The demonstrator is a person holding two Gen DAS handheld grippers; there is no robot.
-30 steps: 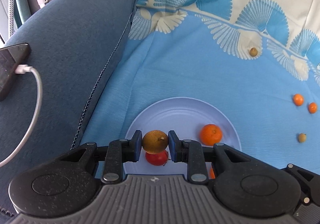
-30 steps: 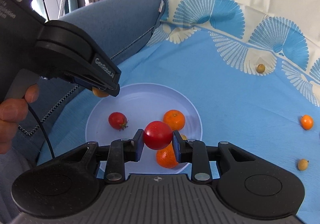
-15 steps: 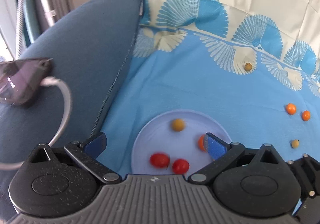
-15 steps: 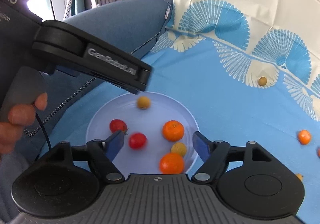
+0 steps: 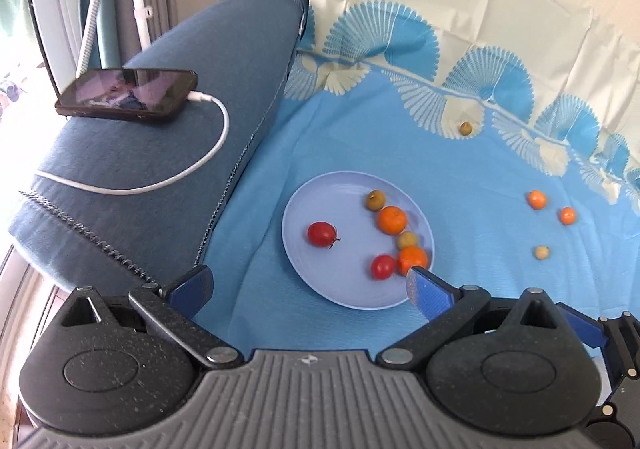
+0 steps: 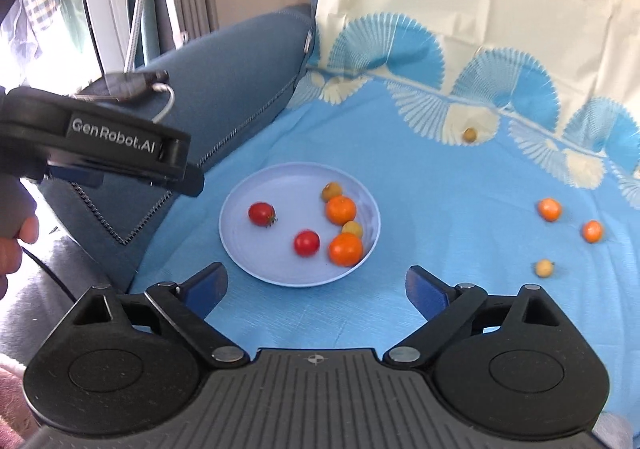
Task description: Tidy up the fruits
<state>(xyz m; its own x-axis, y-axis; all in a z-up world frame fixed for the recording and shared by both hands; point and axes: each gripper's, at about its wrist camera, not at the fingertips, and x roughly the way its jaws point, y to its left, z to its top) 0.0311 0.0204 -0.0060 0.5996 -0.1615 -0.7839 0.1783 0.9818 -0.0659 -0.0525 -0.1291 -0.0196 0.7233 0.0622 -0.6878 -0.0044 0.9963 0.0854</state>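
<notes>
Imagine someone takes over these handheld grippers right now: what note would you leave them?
Left gripper: open, empty.
Right gripper: jaws have just been opening, empty.
Plate holds six fruits: two tomatoes, two oranges, two small yellowish ones.
Left on the blue cloth: two small oranges, a yellowish fruit near them, and another by the pattern.
Next: probably move those four to the plate.

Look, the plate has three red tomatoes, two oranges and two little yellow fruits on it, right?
Not quite: the plate holds two red tomatoes, not three. The right wrist view shows it clearly. The two oranges and two little yellow fruits are right.
</notes>
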